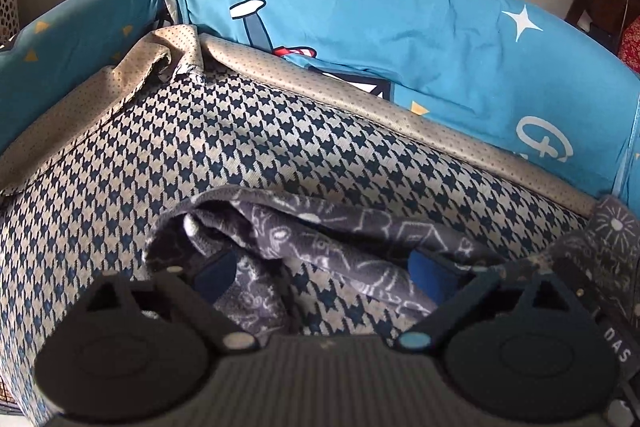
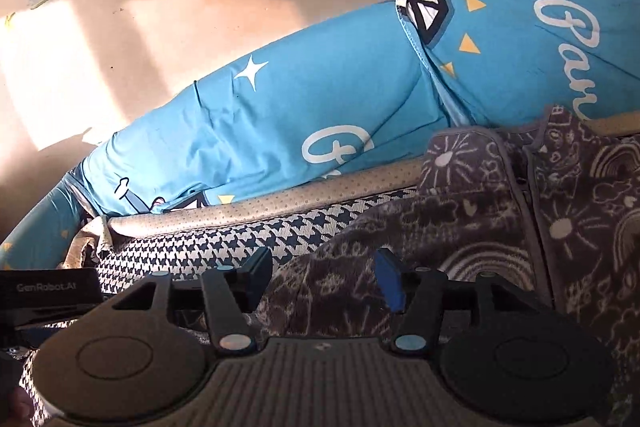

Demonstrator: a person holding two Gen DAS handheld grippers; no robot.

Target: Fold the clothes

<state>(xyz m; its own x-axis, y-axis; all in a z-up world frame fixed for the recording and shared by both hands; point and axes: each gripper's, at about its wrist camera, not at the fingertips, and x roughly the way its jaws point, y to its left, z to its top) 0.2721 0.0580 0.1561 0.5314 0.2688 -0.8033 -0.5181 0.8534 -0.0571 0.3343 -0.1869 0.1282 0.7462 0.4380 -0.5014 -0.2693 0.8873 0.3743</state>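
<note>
Grey doodle-print garment (image 1: 320,239) lies crumpled on the houndstooth mat (image 1: 240,131), in front of the blue quilt (image 1: 400,27). Soft, light, limp; likely to sag and bunch. Best pinched at a hemmed edge. Left gripper (image 1: 324,269) fingers wide apart around a fold; right gripper (image 2: 324,279) fingers apart, clamping nothing.

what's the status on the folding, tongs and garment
Left tongs open, straddling bunched grey doodle-print garment. Right tongs open over the same garment, no grip. It lies on the houndstooth cushion; nothing in the way.
</note>
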